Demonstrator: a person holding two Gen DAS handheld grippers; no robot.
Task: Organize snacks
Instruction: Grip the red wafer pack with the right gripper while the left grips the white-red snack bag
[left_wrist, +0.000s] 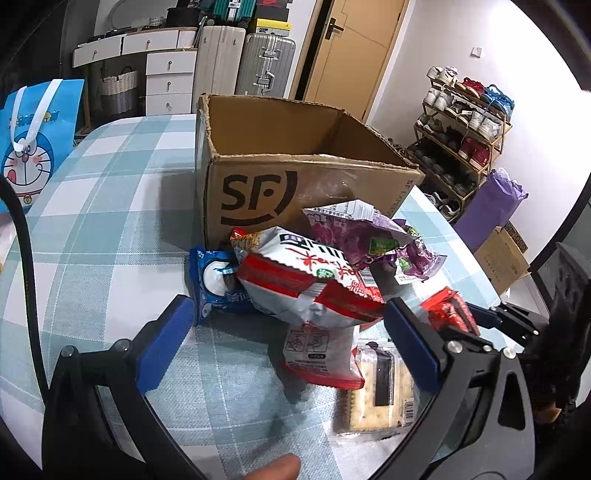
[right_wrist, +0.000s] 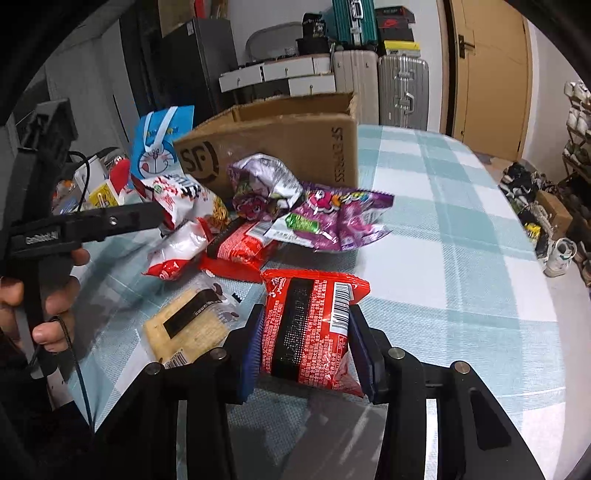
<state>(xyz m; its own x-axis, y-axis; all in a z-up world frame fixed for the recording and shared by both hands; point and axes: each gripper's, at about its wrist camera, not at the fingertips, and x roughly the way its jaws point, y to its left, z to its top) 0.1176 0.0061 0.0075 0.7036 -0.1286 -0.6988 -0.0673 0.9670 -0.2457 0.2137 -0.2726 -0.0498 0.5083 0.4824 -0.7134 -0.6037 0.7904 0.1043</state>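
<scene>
The right gripper (right_wrist: 306, 343) is clamped on a red snack packet (right_wrist: 314, 325) lifted just above the checked tablecloth (right_wrist: 461, 236), the left gripper (left_wrist: 291, 332) gapes wide and empty over a cracker pack (left_wrist: 380, 391) and red-and-white bag (left_wrist: 310, 288), with purple packets (left_wrist: 369, 236) heaped against the open SF cardboard box (left_wrist: 280, 177) beyond.

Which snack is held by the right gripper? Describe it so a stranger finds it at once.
Start at the open cardboard box on the checked table. Nearest the camera, apart from the pile, the right gripper clamps a red packet. Only this one shows a white barcode label and black stripe.
</scene>
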